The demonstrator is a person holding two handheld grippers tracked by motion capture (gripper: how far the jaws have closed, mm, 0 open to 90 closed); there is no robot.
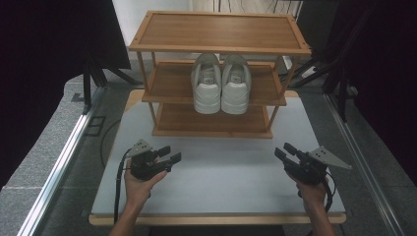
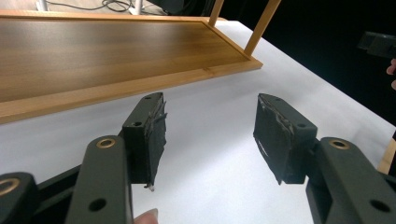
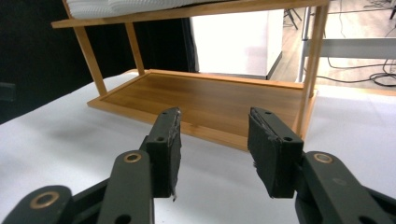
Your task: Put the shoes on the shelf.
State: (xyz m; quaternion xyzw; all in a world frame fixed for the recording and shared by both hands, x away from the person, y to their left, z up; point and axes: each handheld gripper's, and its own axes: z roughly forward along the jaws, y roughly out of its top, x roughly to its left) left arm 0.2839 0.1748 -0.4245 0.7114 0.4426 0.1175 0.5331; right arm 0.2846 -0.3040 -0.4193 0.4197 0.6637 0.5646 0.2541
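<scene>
Both the left gripper and right gripper stand empty, jaws apart — the white shoes look light and pliable; grasp at the stiffer heel collar.

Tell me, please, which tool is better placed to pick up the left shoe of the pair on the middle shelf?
Probably the left tool: open, empty, angled toward the rack and nearer the left shoe. The right tool is also open.

White surface with wood edging, carrying a three-tier wooden shoe rack at the far side. Pair of white sneakers side by side on the rack's middle shelf. Bottom shelf bare.
</scene>
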